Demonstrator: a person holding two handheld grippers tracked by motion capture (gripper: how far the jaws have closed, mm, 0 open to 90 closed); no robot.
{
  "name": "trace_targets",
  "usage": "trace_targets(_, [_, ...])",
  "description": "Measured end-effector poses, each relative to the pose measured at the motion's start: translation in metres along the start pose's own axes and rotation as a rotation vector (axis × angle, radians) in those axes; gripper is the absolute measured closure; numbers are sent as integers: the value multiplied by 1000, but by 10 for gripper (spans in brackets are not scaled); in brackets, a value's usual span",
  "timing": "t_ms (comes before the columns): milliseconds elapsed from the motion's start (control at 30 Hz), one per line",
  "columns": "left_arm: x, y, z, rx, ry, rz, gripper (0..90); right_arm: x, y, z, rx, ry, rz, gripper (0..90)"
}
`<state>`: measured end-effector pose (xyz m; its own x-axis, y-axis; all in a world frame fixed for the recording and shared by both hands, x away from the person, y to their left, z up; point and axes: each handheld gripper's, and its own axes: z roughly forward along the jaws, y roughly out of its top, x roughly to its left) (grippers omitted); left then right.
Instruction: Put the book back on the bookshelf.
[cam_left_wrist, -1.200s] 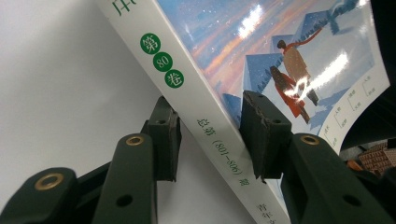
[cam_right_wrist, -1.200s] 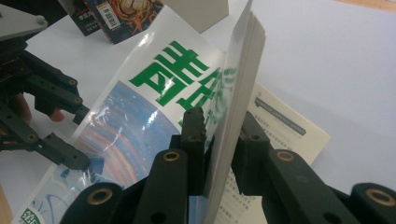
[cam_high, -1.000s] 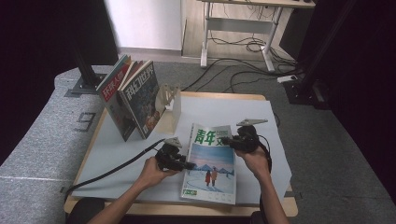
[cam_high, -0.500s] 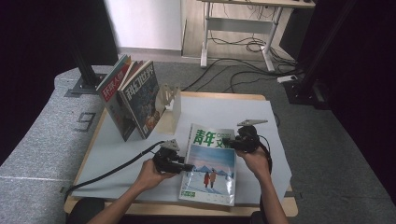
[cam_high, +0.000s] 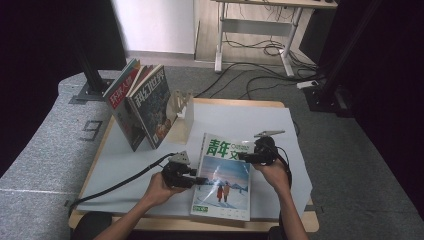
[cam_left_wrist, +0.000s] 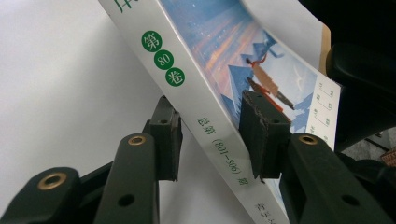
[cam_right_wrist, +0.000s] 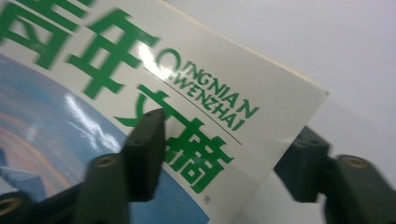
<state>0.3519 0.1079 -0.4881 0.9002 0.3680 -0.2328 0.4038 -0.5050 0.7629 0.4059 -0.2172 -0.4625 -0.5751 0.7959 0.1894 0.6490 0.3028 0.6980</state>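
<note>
A thick book (cam_high: 222, 185) with a white cover, green characters and a blue snow picture lies on the grey mat. My left gripper (cam_high: 200, 179) is at its left side. In the left gripper view the book (cam_left_wrist: 210, 60) has its spine between the jaws of the left gripper (cam_left_wrist: 212, 135), one pad on the cover and one below the spine. My right gripper (cam_high: 242, 156) is at the top right edge. Its jaws have just been opening. In the right gripper view the book (cam_right_wrist: 280, 107) has that edge between the spread jaws of the right gripper (cam_right_wrist: 224, 158), untouched.
Three magazines (cam_high: 145, 105) stand leaning at the back left beside a wooden rack (cam_high: 182, 107). The grey mat (cam_high: 250, 120) covers the wooden table. The left gripper's black cable (cam_high: 115, 185) trails off the front left. A desk frame and floor cables lie beyond.
The right gripper's jaws stand wider on the book's top right edge than before. Both hands and the book have stayed almost in place.
</note>
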Motion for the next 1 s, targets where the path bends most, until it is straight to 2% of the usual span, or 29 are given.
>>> trace_targets(133, [0,-1,-1,-1,-3,3,605,-8,-6,7,12,18,33,179])
trace_targets(167, [1,-1,-1,-3,-6,3,605,-9,-7,8,15,29,40,168])
trace_targets(433, [1,-3,-2,-14,-22,18,606,-21,-14,23,22,164,94,124])
trace_targets(533, [1,-3,-3,-15,-27,25,605,-24,-15,28,15,232,121,123])
trace_targets(633, [1,-3,-3,-17,-33,30,605,-25,-15,33,11,278,128,120])
trace_targets(733, [2,-4,-4,-21,-36,34,605,-24,-14,32,17,276,122,128])
trace_targets(833, [1,-4,-4,-26,-40,38,605,-25,-13,28,13,270,121,185])
trace_targets(1000, [3,-5,-5,-21,-42,25,604,-25,-13,18,-22,211,110,389])
